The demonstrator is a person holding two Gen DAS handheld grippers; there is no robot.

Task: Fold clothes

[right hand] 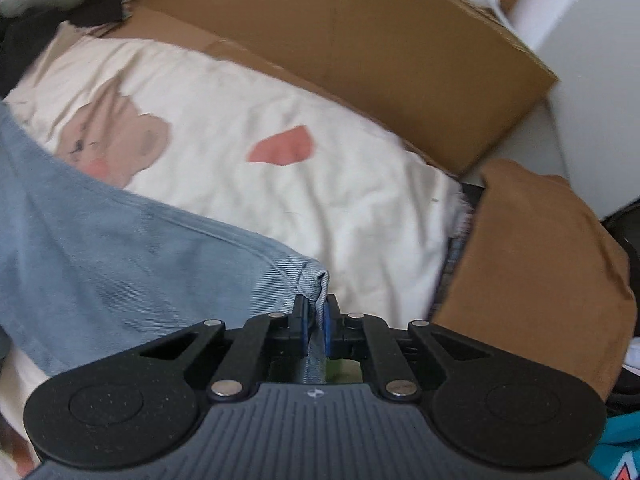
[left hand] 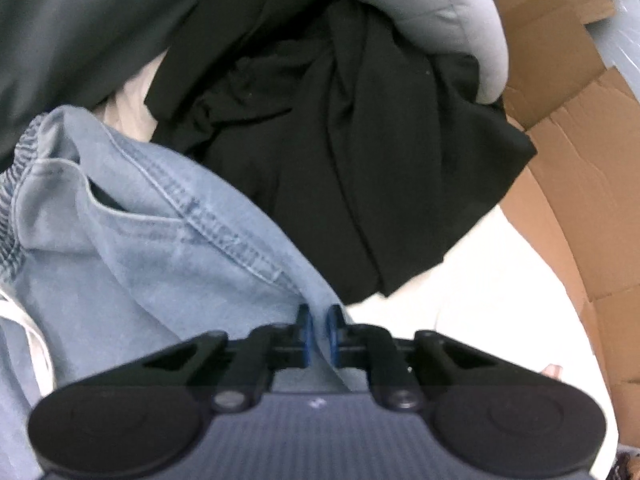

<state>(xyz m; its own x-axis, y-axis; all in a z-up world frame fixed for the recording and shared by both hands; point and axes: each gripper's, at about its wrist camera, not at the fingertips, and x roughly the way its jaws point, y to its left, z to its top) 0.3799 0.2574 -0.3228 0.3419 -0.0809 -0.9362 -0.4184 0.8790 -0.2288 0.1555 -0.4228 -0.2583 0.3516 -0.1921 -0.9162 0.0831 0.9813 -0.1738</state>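
Cream bear-print bedsheet [right hand: 248, 92], brown cardboard boxes [right hand: 360, 40] behind, white wall [right hand: 592, 60].

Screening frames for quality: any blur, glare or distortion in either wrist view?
Left wrist view: soft all over, white bedding blown out, black garment nearly detail-free. Right wrist view: motion-smeared cardboard box and bear print, denim hem sharper. Both bend straight edges, fisheye style.

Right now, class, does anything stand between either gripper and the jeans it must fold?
Nothing visible does. The left gripper has its jaws shut on an edge of the light blue jeans, and the right gripper is shut on the hem corner. The black garment lies beyond the jeans, not between.
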